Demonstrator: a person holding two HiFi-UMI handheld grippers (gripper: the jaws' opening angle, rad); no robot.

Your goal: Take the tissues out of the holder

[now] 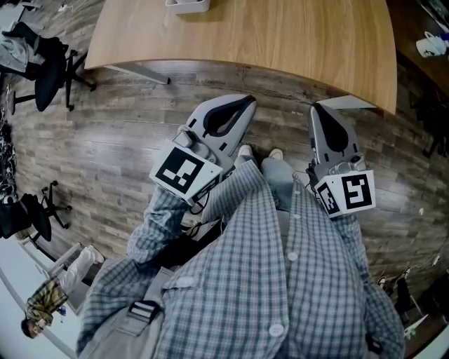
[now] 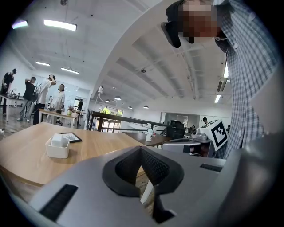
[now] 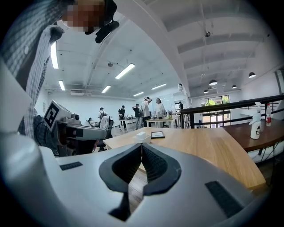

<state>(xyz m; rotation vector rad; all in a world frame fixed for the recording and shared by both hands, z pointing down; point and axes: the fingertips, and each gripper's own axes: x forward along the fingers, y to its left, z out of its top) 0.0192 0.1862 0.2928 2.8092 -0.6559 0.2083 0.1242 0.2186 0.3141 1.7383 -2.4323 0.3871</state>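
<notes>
Wooden table [image 1: 280, 42] across the top of the head view. Is that the holder at its far edge?

Yes, the white holder [image 1: 188, 5], cut off by the frame. The left gripper view shows it better: a low white tub with the tissues [image 2: 57, 139] standing in it, their top above the rim.

Anything beside it?

A dark tablet [image 2: 71, 137] lies flat on the table just beyond it. A spray bottle [image 2: 150, 134] stands on a darker table [image 2: 136, 138] further back.

Where are the grippers?

Both are held out in front of the person's checked shirt [image 1: 266, 280], over the plank floor [image 1: 105, 140] and well apart from the holder. The left gripper [image 1: 248, 102] points toward the table's near edge. The right gripper [image 1: 316, 106] is beside it, pointing the same way, with its tip near the table's corner.

Are they gripping anything?

No. In each gripper view the ribbed pads meet at the tips, so both are clenched on nothing. Only floor and a pale table leg show through the gap lower down.

What else is in view?

Two shoes [image 1: 245, 151] peek out between the grippers. Black chairs [image 1: 49, 70] stand on the left of the head view. Several people [image 2: 42, 95] stand at desks far behind the table.
</notes>
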